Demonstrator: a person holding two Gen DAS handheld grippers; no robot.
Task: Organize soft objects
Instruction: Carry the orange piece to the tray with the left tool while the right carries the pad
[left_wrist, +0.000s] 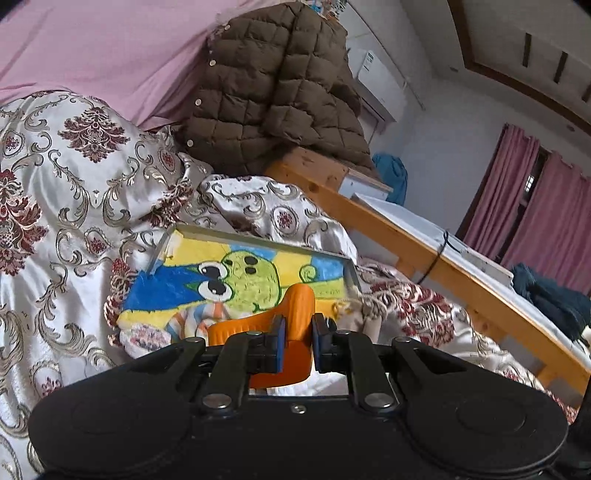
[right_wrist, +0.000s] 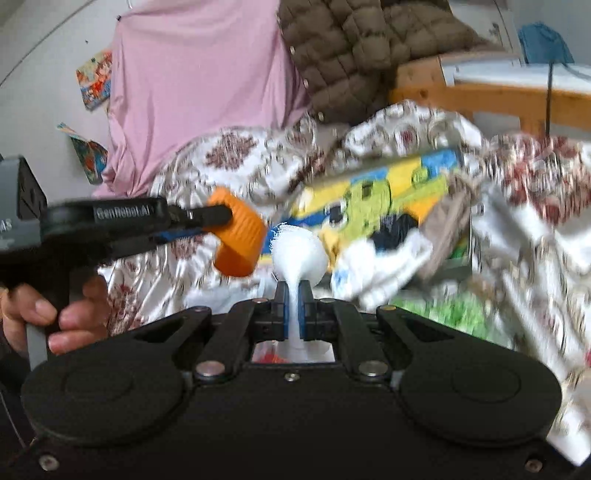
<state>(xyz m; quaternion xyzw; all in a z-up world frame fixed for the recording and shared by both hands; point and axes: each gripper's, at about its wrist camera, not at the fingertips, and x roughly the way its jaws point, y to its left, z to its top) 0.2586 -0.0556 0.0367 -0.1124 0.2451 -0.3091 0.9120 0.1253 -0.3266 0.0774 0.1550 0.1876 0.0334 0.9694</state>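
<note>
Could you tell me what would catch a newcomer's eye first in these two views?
Probably the bright orange ribbed object clamped in the left tool, vivid against the pale floral bedspread. Just behind it, a framed cartoon picture in blue, yellow and green lies on that bedspread. The right tool pinches a piece of white cloth, and a brown quilted jacket is piled behind, on the wooden bed frame.

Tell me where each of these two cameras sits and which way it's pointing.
Left wrist: on the left gripper, facing the patterned quilt and cartoon picture; its fingers pinch an orange piece.
Right wrist: on the right gripper, facing the same bed, blurred; it pinches white cloth; the left hand shows.
Shared: quilt, picture, brown jacket, pink sheet, orange piece.
</note>
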